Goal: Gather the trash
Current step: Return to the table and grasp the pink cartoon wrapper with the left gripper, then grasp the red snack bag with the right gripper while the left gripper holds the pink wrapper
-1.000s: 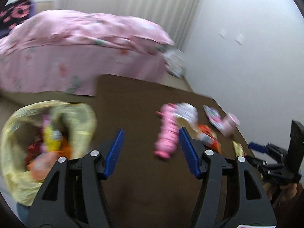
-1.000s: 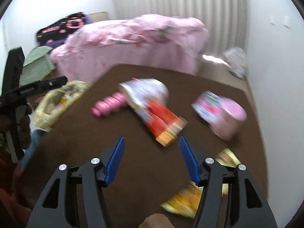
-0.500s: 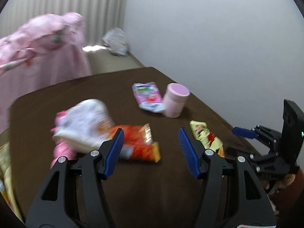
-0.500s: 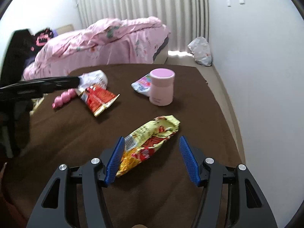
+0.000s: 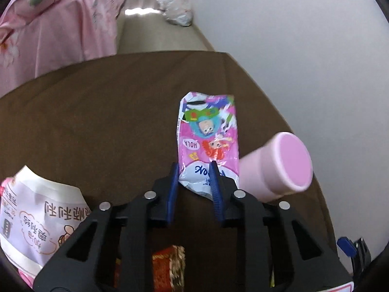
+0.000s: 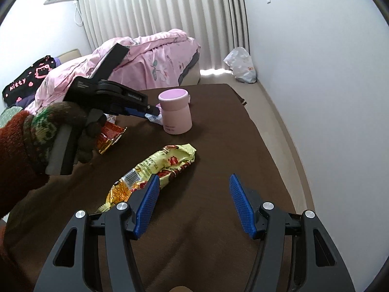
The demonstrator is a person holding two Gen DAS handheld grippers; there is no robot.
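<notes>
Jaws of left gripper (image 5: 193, 170) are closed on the near edge of the pink wrapper (image 5: 209, 133), which lies flat on the tabletop (image 5: 97, 121) beside the pink cup (image 5: 274, 168). Jaws of right gripper (image 6: 194, 194) are held apart, empty, near the yellow snack bag (image 6: 155, 170). Wrapper is judged light, thin, crinkly & slippery; edge grip is recommended. "HOLA" is legible on wrapper; other txt is blurred.
</notes>
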